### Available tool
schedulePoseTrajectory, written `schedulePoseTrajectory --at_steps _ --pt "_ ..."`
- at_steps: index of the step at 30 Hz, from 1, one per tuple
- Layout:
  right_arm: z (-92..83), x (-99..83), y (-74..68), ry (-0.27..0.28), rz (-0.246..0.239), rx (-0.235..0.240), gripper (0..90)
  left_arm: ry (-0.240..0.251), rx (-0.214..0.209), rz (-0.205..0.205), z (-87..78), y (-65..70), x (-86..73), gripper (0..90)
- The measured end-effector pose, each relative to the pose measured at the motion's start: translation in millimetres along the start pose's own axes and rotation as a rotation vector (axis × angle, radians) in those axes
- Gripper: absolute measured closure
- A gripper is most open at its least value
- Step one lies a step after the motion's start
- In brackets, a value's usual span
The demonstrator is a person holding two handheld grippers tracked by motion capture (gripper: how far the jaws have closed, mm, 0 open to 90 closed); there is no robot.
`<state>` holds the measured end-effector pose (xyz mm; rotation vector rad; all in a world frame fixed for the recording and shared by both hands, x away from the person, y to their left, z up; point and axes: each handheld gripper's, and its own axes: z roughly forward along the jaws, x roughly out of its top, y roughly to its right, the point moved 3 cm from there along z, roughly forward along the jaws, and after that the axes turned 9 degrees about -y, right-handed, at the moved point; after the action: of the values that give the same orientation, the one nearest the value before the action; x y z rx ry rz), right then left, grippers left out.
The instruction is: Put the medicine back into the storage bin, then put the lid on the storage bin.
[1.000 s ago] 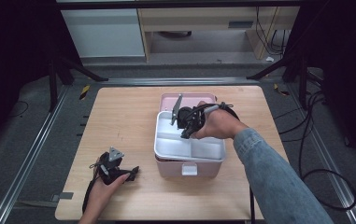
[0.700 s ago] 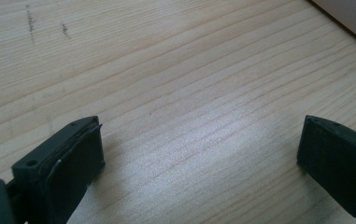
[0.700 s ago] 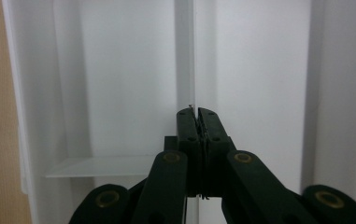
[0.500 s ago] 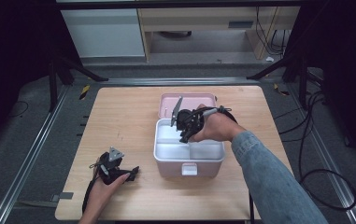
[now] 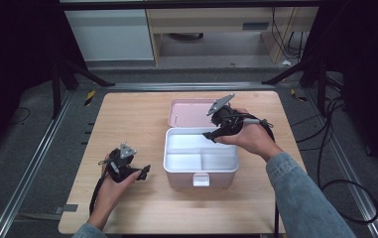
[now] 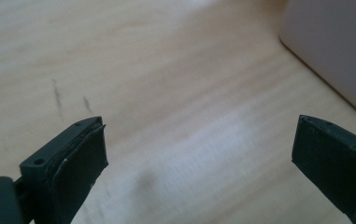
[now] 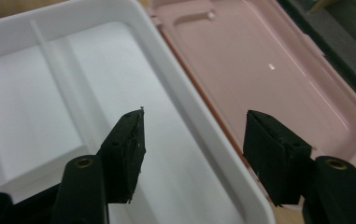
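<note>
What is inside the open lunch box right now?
The lunch box holds a white divided tray whose visible compartments look empty; the right gripper and hand cover its far right corner.

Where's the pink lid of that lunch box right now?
In the high view the pink lid lies open and flat on the table, behind the white tray, just left of the right gripper.

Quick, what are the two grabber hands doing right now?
Left gripper: open, holding nothing, above the table.
Right gripper: open, jaws just widened, nothing between them, over the white tray's rim.
</note>
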<state>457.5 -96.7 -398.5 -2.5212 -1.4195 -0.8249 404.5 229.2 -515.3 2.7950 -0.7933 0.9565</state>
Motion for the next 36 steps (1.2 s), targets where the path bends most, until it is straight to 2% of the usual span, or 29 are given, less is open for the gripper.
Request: schedulePoseTrajectory --at_steps 5,7,8,11,15,16,18,22,26,29,32,35,36 --pt "3.0 -9.9 19.6 0.015 0.122 -0.048 36.6 -0.007 0.018 -0.004 -3.1 -13.3 36.2 4.4" --pt "3.6 -13.2 26.8 0.033 0.158 -0.066 40.8 -0.008 0.026 -0.008 -4.3 -17.9 50.7 6.0" --pt "3.3 -14.6 30.0 0.053 0.167 -0.074 46.1 -0.010 0.024 -0.007 -4.9 -20.0 57.7 6.6" --pt "3.1 -18.3 41.5 0.087 0.215 -0.097 49.1 -0.006 0.019 -0.011 -5.2 -23.8 77.1 12.5" --pt "5.7 -21.7 55.3 0.098 0.272 -0.134 51.7 0.010 -0.012 -0.037 -4.3 -26.3 102.6 14.3" --pt "6.8 -22.5 57.9 0.100 0.272 -0.146 51.7 0.015 -0.013 -0.037 -4.4 -27.1 109.6 15.2" --pt "9.1 -23.5 62.5 0.096 0.300 -0.151 48.7 0.017 -0.008 -0.030 -3.8 -28.7 124.2 19.1" --pt "15.2 -23.7 71.9 0.088 0.348 -0.174 53.0 0.035 -0.008 -0.042 -0.8 -30.4 148.7 20.2" --pt "19.1 -20.8 77.5 0.079 0.359 -0.189 57.0 0.041 -0.006 -0.038 1.5 -29.4 162.2 20.7" --pt "23.0 -17.7 85.4 0.084 0.389 -0.210 59.1 0.062 -0.029 -0.076 6.9 -27.3 168.1 21.7" --pt "29.7 -15.7 92.5 0.091 0.438 -0.209 56.8 0.075 -0.025 -0.087 14.7 -24.5 173.0 23.6" --pt "37.2 -13.7 96.1 0.092 0.462 -0.211 55.0 0.085 -0.045 -0.104 22.0 -21.6 176.4 25.5" --pt "39.6 -13.7 97.5 0.090 0.467 -0.219 54.9 0.082 -0.039 -0.095 23.8 -20.7 177.5 26.0"
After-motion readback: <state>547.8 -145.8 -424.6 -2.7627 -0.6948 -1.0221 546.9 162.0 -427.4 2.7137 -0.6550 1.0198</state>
